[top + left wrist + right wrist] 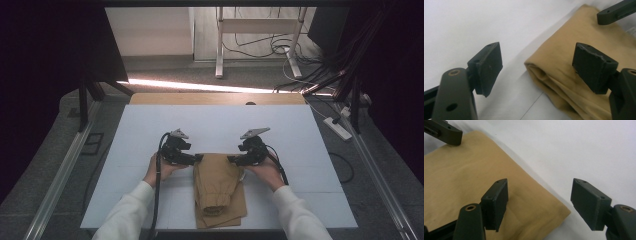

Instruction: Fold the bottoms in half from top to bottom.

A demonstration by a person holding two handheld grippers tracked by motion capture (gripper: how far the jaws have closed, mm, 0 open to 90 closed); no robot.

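Note:
A folded tan garment (219, 190) lies on the white table top (150, 130), near the front edge. My left gripper (199, 158) is at the garment's far left corner and stands open. In the left gripper view the cloth's folded corner (564, 50) lies between the jaws of the left gripper (541, 65), one pad (594, 67) over the cloth, the other over bare table. My right gripper (231, 160) is open at the far right corner. In the right gripper view the right gripper (542, 202) straddles the cloth's corner (461, 170), and no pad presses on it.
The table's wooden far edge (215, 98) runs behind the white top. Metal rails (60, 175) flank the table on both sides. A power strip (338, 128) and cables lie on the floor at the right. A white desk frame (260, 30) stands at the back.

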